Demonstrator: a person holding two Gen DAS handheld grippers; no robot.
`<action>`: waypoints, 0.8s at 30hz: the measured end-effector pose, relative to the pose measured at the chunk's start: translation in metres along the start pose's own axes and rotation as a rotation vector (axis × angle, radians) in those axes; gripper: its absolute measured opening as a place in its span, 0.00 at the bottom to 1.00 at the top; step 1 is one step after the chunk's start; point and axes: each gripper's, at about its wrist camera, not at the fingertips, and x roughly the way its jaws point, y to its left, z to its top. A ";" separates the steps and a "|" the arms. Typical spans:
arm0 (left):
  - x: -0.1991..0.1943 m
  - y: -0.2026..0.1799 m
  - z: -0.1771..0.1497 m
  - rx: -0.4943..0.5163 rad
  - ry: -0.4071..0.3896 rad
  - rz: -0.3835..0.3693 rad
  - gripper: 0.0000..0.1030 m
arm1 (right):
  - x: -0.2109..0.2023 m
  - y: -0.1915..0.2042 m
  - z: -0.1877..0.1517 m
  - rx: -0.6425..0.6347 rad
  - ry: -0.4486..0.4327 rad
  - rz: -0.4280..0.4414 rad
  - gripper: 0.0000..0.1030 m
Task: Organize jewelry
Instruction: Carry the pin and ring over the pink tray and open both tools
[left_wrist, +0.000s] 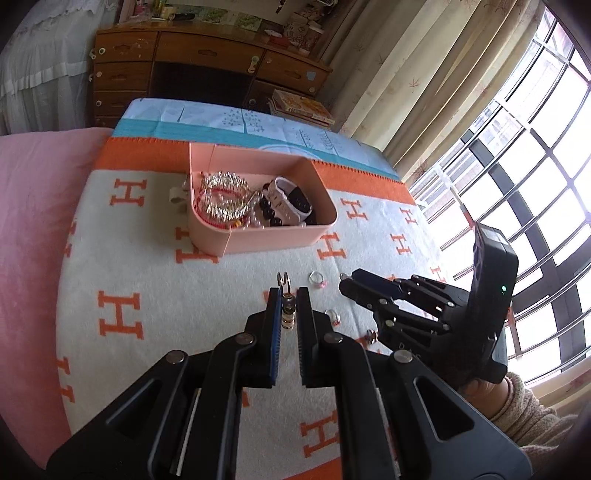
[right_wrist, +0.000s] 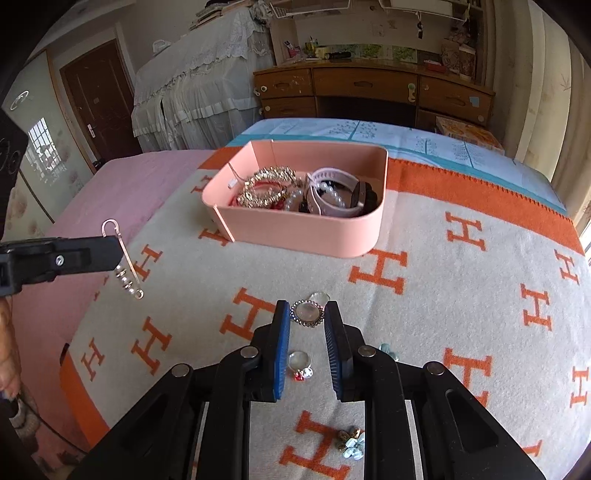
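The left gripper (left_wrist: 288, 295), jaws clamped on a beaded pin (left_wrist: 287, 306), and the right gripper (right_wrist: 306, 314), jaws clamped on a round brooch (right_wrist: 307, 313), hold pieces apparently bound for the pink box (right_wrist: 295, 230) ahead; rings (right_wrist: 300, 365) lie beneath the right jaws.

Bright daylight from blown-out window (left_wrist: 517, 155), soft shadows, sharp focus, fisheye-warped dark corners
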 end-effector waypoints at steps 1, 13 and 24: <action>-0.001 -0.001 0.010 0.005 -0.007 0.006 0.05 | -0.006 0.001 0.008 -0.002 -0.014 0.006 0.18; 0.049 0.001 0.121 -0.033 -0.060 0.029 0.05 | 0.005 -0.020 0.125 0.088 -0.059 0.029 0.18; 0.134 0.013 0.145 -0.073 0.001 0.093 0.09 | 0.075 -0.050 0.163 0.185 0.028 0.044 0.26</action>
